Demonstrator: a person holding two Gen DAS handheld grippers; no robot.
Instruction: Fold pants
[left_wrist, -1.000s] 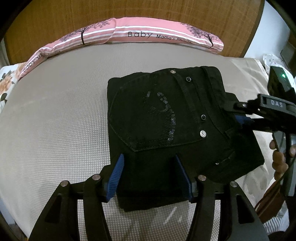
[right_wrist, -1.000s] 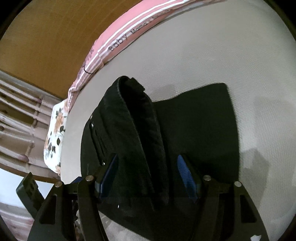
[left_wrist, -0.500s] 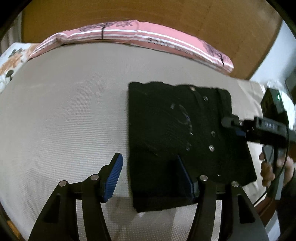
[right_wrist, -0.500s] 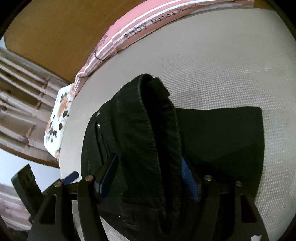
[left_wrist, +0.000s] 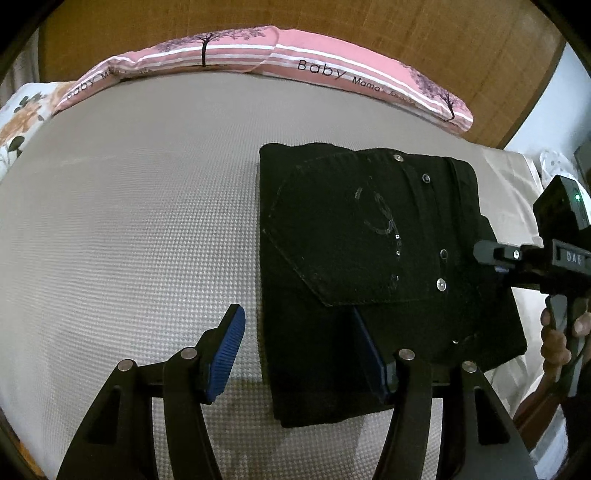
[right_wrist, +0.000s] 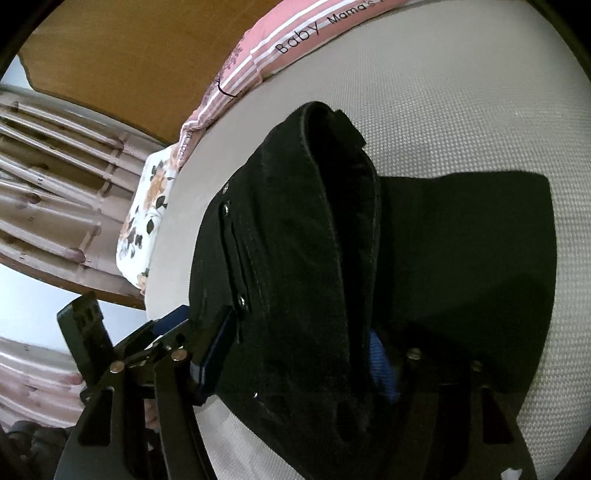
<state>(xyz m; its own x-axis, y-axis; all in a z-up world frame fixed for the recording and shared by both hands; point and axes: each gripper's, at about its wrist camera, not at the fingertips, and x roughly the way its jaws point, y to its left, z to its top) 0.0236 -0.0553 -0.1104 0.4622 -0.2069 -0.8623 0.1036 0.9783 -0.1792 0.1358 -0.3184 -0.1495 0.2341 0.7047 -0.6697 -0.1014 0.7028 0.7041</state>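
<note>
Progress: pants (left_wrist: 369, 266) already folded into a compact rectangle; only a final flattening or release seems left, by my reading.
Left gripper (left_wrist: 295, 350): jaws wide open, spanning the pants' near left edge, holding nothing.
Pants: lie on the mattress (left_wrist: 129, 221), right of its middle, short of the pink pillow (left_wrist: 258, 62).
Right gripper (right_wrist: 303, 354): closed on the pants' waistband, lifting that edge.
Materials: black denim, stitched pocket, metal rivets; mattress cover grey, waffle-textured.

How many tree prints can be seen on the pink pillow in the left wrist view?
2: one tree near the middle of the pink pillow, another tree towards its right end. No others visible.
</note>
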